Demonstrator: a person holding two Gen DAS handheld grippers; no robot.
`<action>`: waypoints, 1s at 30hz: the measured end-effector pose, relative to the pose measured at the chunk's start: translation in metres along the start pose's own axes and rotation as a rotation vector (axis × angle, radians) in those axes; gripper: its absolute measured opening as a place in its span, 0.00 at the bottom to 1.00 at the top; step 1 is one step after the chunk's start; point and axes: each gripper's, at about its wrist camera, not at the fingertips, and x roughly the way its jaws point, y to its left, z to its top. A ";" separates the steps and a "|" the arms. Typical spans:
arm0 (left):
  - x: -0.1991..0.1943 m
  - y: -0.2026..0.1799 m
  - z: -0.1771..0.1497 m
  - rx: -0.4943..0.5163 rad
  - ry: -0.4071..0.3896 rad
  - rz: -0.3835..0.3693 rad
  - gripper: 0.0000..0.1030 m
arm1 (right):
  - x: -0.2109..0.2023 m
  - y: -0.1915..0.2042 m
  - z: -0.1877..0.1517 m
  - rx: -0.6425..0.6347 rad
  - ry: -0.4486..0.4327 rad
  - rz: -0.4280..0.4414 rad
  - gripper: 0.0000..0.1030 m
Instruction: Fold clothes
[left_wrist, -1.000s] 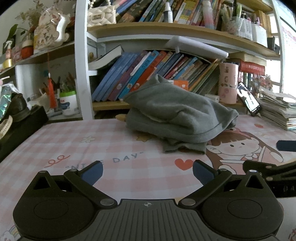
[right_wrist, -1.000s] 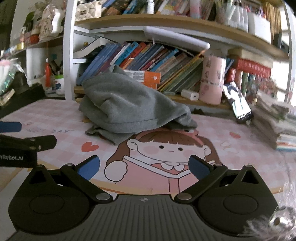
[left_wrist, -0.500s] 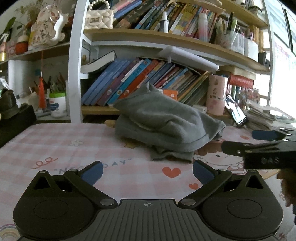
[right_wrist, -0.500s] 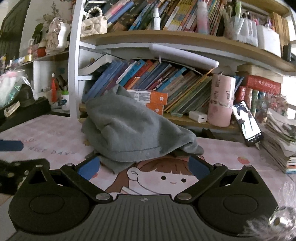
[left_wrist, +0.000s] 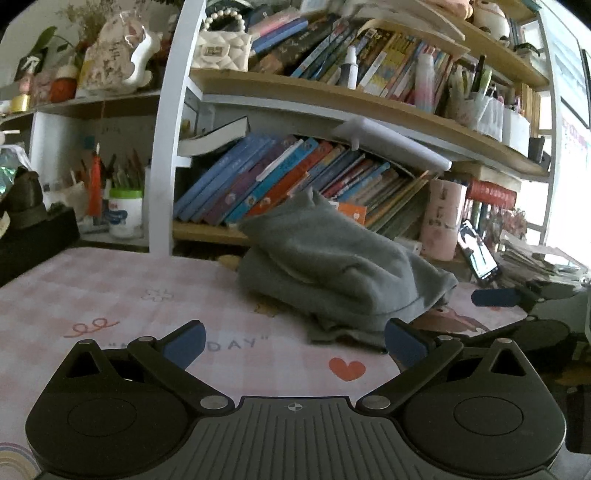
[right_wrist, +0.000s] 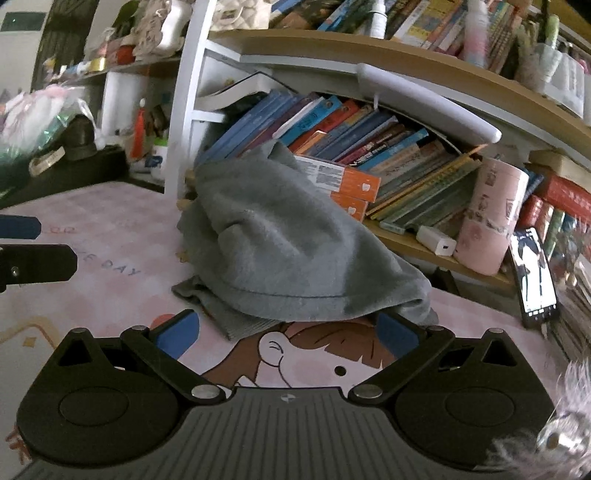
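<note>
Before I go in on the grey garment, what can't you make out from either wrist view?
- Grey garment: its type and sleeves, bunched in both views.
- Its far side, hidden by its own bulk.
- Right view: near hem behind right gripper fingertips.
- Left view: right gripper partly cut off by the edge.

A pink checked mat with a cartoon girl and a red heart (left_wrist: 346, 368) covers the surface (left_wrist: 110, 280). The grey garment (left_wrist: 332, 273) lies crumpled on it, its rear part propped against the books on the lower shelf (left_wrist: 207, 230). Right of the garment, a phone (right_wrist: 535, 273) leans on a stack of papers (left_wrist: 535, 258); left of it sits a black case (left_wrist: 33, 236).
</note>
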 end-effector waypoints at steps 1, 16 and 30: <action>0.003 0.000 0.001 -0.003 0.012 0.001 1.00 | 0.001 -0.002 0.000 0.004 -0.006 0.000 1.00; 0.084 0.011 0.030 -0.235 0.232 0.029 0.70 | 0.004 -0.037 -0.003 0.055 -0.044 -0.014 1.00; 0.146 0.038 0.025 -0.671 0.330 -0.034 0.22 | -0.008 -0.045 -0.005 0.125 -0.053 0.013 1.00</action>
